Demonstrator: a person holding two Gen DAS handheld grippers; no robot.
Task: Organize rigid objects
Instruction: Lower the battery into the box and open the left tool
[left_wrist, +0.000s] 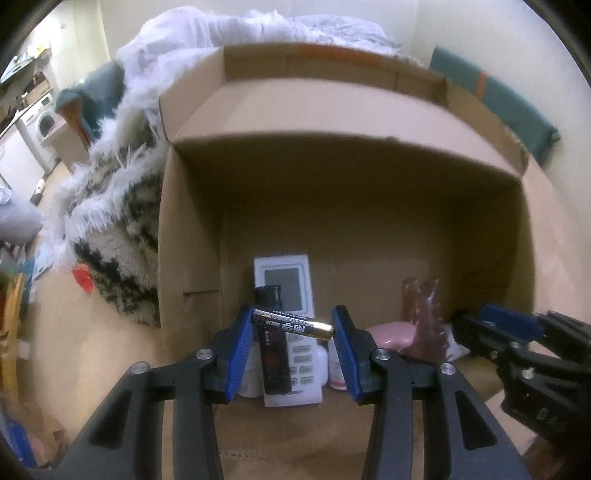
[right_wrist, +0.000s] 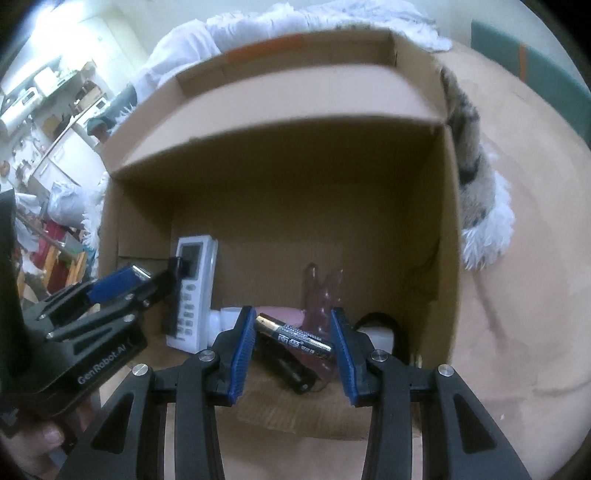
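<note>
Holding a battery (left_wrist: 293, 324) crosswise between its pads, the left claw (left_wrist: 293, 328) hangs over the remote (left_wrist: 286, 284) inside the box (left_wrist: 332, 110); lower it toward bare cardboard before letting go, I judge, so it cannot roll. The right claw (right_wrist: 293, 334) likewise grips a second battery (right_wrist: 295, 336) end to end above the pink things (right_wrist: 321, 291); release low, beside them.

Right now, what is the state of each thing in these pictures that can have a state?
cardboard box: open, flaps up.
left gripper: jaws shut on a battery held crosswise.
left battery: clamped end to end above the box.
right gripper: jaws shut on a second battery.
right battery: clamped, tilted.
white remote: lying in the box, screen blank.
</note>
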